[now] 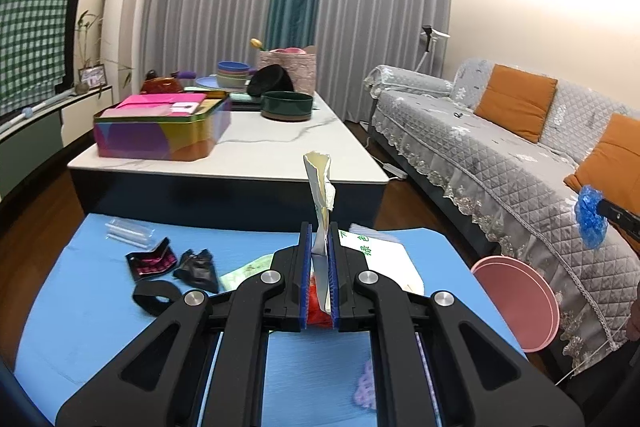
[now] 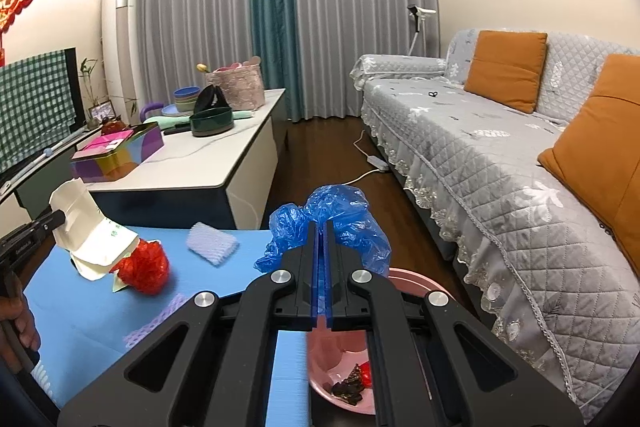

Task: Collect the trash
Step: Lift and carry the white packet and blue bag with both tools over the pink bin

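The right tool [image 2: 322, 227] is clenching a crumpled blue plastic bag [image 2: 334, 223] above the pink bin [image 2: 408, 281], which is sitting just off the blue table's [image 1: 88, 299] right edge. The left tool [image 1: 319, 239] is gripping a white wrapper [image 1: 320, 183], its long axis standing upright. Bare floor [image 2: 320, 163] is lying open beside the sofa [image 2: 500, 163].

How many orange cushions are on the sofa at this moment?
2. One orange cushion leans against the backrest toward the far end of the sofa; the second leans nearer the camera. Any cushion past the near end would be out of frame.
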